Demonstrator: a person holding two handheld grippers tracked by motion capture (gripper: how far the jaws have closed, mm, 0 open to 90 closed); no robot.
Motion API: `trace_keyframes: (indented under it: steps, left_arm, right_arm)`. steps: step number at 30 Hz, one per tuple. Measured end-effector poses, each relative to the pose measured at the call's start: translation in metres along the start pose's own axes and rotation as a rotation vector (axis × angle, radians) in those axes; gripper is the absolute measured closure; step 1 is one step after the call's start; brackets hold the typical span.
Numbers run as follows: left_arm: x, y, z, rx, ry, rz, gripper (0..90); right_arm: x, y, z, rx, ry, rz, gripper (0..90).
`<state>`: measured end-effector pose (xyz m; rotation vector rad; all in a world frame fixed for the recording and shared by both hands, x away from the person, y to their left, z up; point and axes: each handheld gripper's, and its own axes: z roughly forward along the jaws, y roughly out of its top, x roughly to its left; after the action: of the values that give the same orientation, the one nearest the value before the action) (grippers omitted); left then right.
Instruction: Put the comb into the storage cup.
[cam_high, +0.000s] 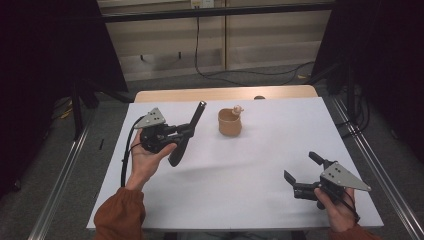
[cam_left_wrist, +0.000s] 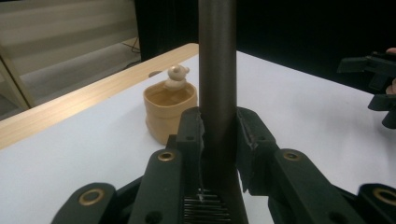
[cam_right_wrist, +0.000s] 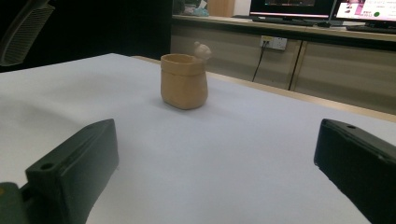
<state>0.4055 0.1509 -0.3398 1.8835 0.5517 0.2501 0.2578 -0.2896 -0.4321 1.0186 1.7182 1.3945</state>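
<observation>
Leftmost on the white table top (cam_high: 250, 165), the left gripper (cam_high: 184, 134) is held up in the person's left hand (cam_high: 145, 157), and its jaws are clamped on a long dark cylindrical rod (cam_high: 187, 132). Seen from the high view, the rod slants from a thicker lower end near the palm up to a slim tip that points toward the far edge of the table. In the left gripper view the rod (cam_left_wrist: 217, 70) stands straight up between the two black jaws, pinched on both sides.

Just to the right of that rod's tip, near but apart from it, sits a small tan clay cup with a little pale figure perched on its rim (cam_high: 230, 121). The cup stands upright on the white surface, close to the far wooden edge strip (cam_high: 225, 93). From the left gripper view the cup (cam_left_wrist: 170, 109) shows just left of the rod and behind the jaws.

Well to the right of the cup and nearer the person, the right gripper (cam_high: 302, 170) rests low in the right hand (cam_high: 337, 207), jaws spread wide with nothing between them. In the right gripper view the cup (cam_right_wrist: 183, 81) stands far ahead, between the two parted jaws.
</observation>
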Motion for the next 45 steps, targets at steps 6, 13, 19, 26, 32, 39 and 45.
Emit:
trace_keyframes:
  steps: [6,13,19,26,32,39,45]
  left_arm:
    - [-0.006,0.002,0.005,0.01,-0.022,-0.006,73.0]
    - [-0.013,0.001,0.011,0.032,-0.062,-0.002,73.0]
    - [-0.02,0.002,0.017,0.054,-0.095,-0.001,73.0]
    - [-0.032,0.004,0.024,0.073,-0.147,0.016,72.9]
    - [-0.041,0.005,0.032,0.113,-0.181,0.028,72.9]
    - [-0.049,0.007,0.037,0.154,-0.218,0.042,72.9]
    - [-0.056,0.009,0.042,0.193,-0.22,0.036,72.9]
  right_arm:
    - [-0.001,0.0,0.002,0.024,-0.009,0.009,0.0]
    - [0.005,0.003,0.005,0.047,0.058,0.025,0.0]
    - [0.009,0.01,0.007,0.078,0.134,0.031,0.1]
    - [0.016,0.015,0.014,0.138,0.192,0.021,0.1]
    - [0.022,0.023,0.019,0.215,0.291,-0.013,0.6]
    - [0.023,0.029,0.023,0.274,0.365,-0.018,1.0]
    - [0.023,0.038,0.028,0.287,0.449,0.051,0.9]
